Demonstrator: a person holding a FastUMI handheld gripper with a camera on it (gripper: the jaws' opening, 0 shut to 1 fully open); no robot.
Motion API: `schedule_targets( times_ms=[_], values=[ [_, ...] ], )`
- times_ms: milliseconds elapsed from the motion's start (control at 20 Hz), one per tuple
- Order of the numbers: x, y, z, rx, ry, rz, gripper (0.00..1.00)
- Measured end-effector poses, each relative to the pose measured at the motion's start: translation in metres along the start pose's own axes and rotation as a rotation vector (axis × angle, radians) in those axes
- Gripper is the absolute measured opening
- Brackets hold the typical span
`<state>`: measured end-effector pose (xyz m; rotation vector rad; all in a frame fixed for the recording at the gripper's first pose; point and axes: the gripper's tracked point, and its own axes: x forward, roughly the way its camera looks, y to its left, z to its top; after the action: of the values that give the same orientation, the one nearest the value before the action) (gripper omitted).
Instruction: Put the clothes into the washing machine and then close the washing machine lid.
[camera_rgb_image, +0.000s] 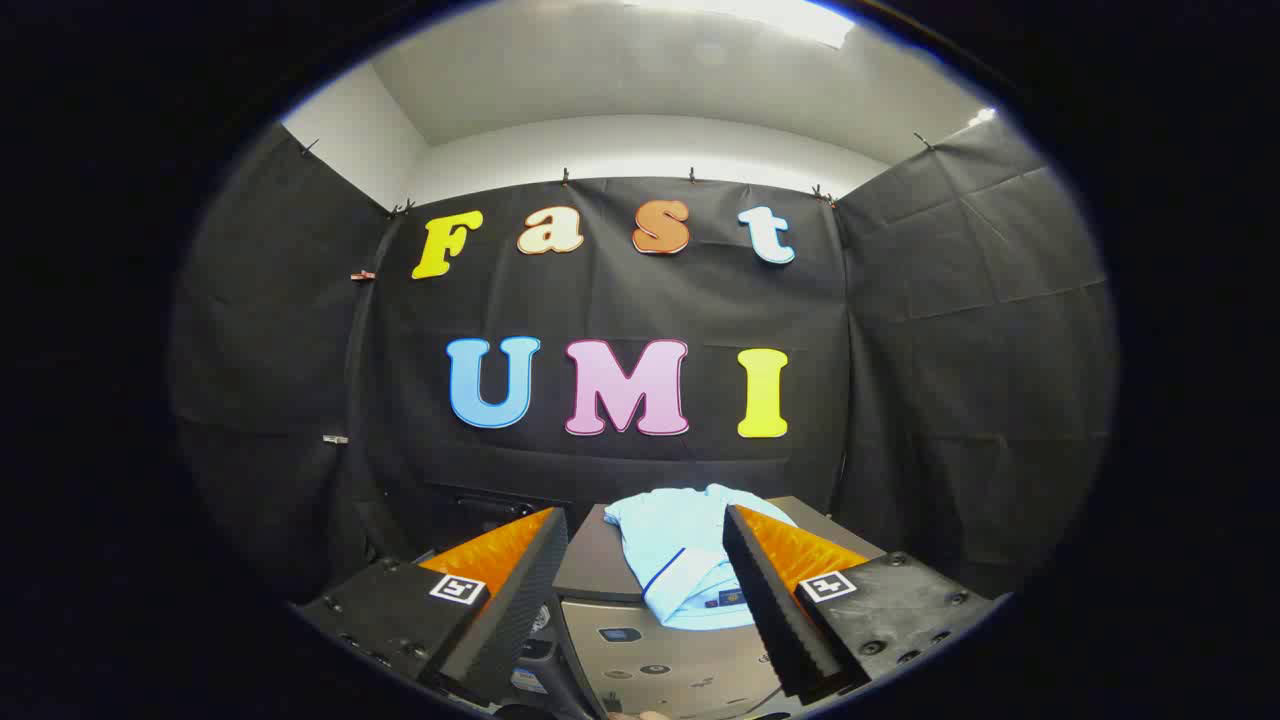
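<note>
The gripper hung with its fingers spread apart, holding nothing. Left of them a dark recess by the wall was hard to make out. Between and just beyond the fingers, a pale blue shirt lay on the washer lid, its right side hidden behind the right finger. The washer's front panel was cut off below.

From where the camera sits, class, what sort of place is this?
Probably a cloth-walled recording booth set up for a laundry task: black cloth walls, a light blue garment lying on a washing machine, the open fingers apart before it.
</note>
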<state>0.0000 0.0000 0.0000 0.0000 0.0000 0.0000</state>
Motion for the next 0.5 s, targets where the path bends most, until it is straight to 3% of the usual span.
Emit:
schedule_targets(
  times_ms=[500],
  values=[
    [0.0029,0.0020,-0.0013,0.004,0.002,0.013,0.98]
  ],
)
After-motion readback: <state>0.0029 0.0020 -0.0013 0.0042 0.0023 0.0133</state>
